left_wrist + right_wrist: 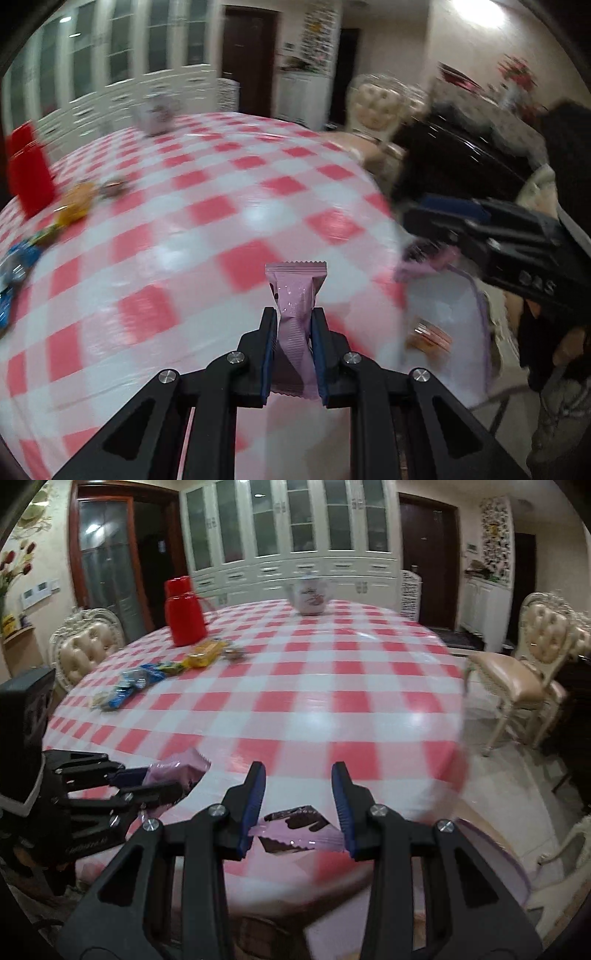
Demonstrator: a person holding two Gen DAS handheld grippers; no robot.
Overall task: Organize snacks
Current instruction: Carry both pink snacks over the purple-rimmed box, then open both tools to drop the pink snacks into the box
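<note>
Above the checked surface (332, 686), left gripper (293, 317) fingers pinching a pink snack packet (295, 295), right gripper (298, 775) fingers pinching another pink packet (295, 830), red flask (184, 613) far beyond.

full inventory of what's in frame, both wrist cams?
pink packets: 2, one in each gripper, second
loose snacks: several, blue and yellow, far left of table near flask
flask: 1, red, far left
teapot: 1, white, far edge
tablecloth: 1, red-white check
tray: 1, lilac rim, table's right edge; holds a blurred snack
chairs: at least 2, cream
left gripper: shut on packet
right gripper: shut on packet
</note>
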